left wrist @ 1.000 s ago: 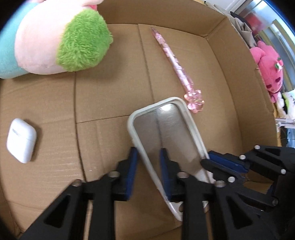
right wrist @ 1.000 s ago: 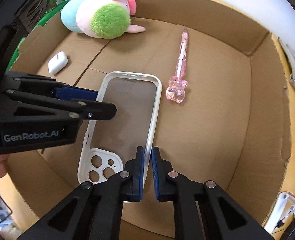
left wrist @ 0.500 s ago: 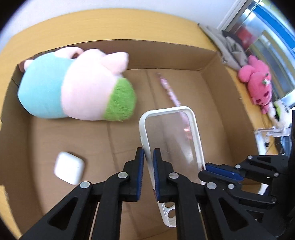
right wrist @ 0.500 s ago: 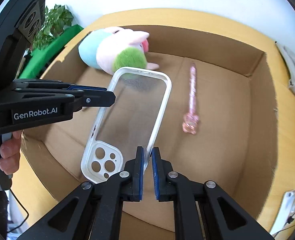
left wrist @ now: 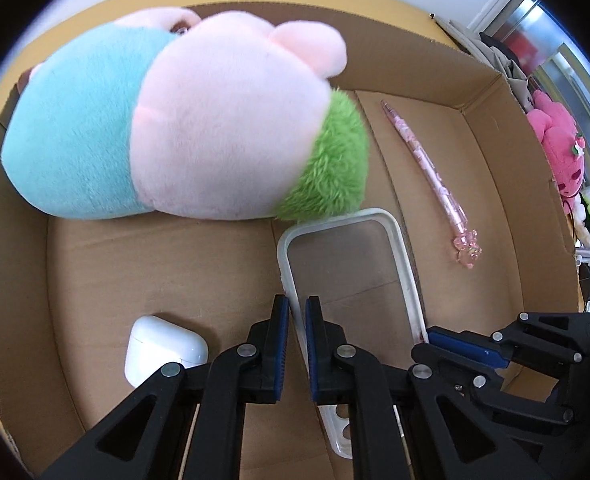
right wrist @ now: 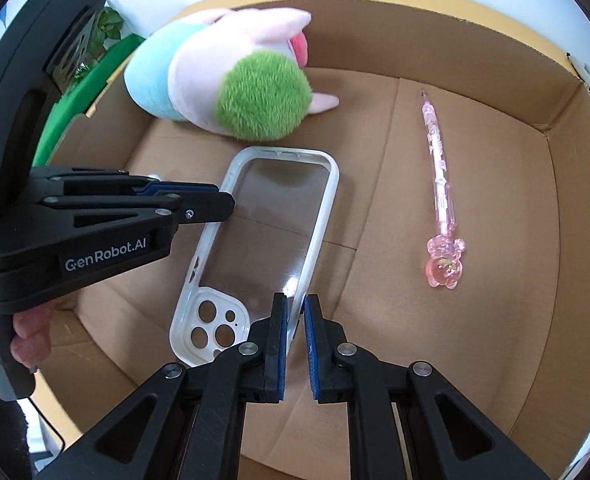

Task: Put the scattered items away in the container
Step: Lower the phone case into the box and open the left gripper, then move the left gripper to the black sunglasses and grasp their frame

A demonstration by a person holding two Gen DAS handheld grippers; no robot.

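**Phone case lowered into the box between two grippers**

Since half a second ago, both grippers have brought the phone case (right wrist: 273, 240) down from above the rim to deep inside the cardboard box (right wrist: 567, 216), and the plush toy (left wrist: 183, 120) now fills the far left of the left wrist view where it was small before.

Each gripper holds one long edge of the case. The left gripper (left wrist: 297, 344) has its blue-padded jaws closed on the case's left rim, with only the thin white edge between them. The right gripper (right wrist: 295, 332) pinches the right rim in the same way, near the end with the camera cut-outs. In the right wrist view the left gripper (right wrist: 215, 204) reaches in from the left and meets the opposite edge of the case; in the left wrist view the right gripper (left wrist: 447, 340) comes in from the right. Fingers of the person's hand (right wrist: 31, 336) show below the left gripper's body.

The case is clear with a white frame. Its far end lies just beside the green fuzzy part of the plush toy (right wrist: 231, 88); whether the two touch cannot be told. Whether the case rests on the box floor or hangs just above it cannot be told either.

A white earbud case (left wrist: 165, 350) sits on the box floor at the near left. A pink transparent pen (right wrist: 439, 188) with a bear-shaped end lies on the floor to the right, apart from the phone case. Beyond the box's right wall sits a pink stuffed toy (left wrist: 561, 148).
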